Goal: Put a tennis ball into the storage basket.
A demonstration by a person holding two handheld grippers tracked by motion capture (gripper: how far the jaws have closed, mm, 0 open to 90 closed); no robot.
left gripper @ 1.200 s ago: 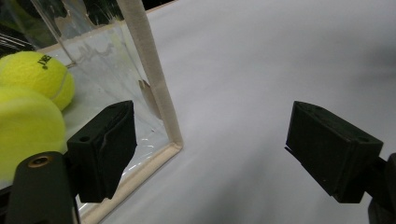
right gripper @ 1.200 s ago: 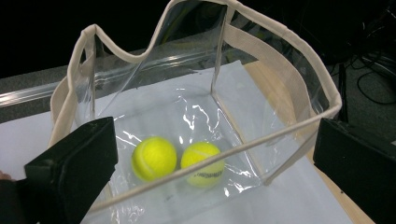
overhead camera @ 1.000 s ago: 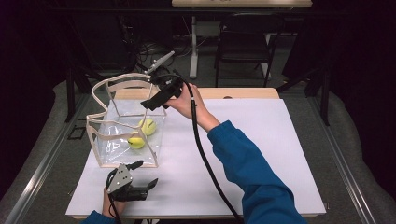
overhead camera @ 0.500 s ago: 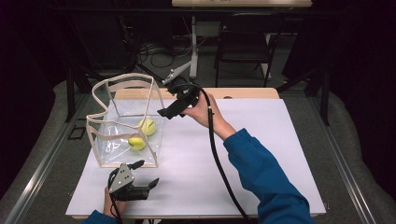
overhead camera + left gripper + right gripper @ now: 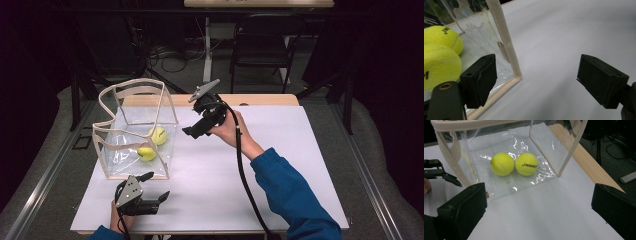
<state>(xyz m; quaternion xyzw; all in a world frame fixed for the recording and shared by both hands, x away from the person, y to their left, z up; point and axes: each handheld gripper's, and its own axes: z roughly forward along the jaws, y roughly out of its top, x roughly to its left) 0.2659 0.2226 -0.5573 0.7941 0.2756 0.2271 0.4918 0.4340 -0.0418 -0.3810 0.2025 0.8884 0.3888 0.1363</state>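
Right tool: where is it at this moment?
In the high view the right tool hangs open above the white table, just right of the clear bag holding two tennis balls.

I work in a dark lab or studio: black folding chair [image 5: 260, 47], loose floor cables [image 5: 167, 55], white-topped wooden table [image 5: 300, 165].

One tennis ball [image 5: 526, 164] in the clear bag [image 5: 554, 147] bears dark print, seemingly "WILSON" upside down.

White-topped table [image 5: 280, 165] with a clear bag [image 5: 120, 150] near its left edge.
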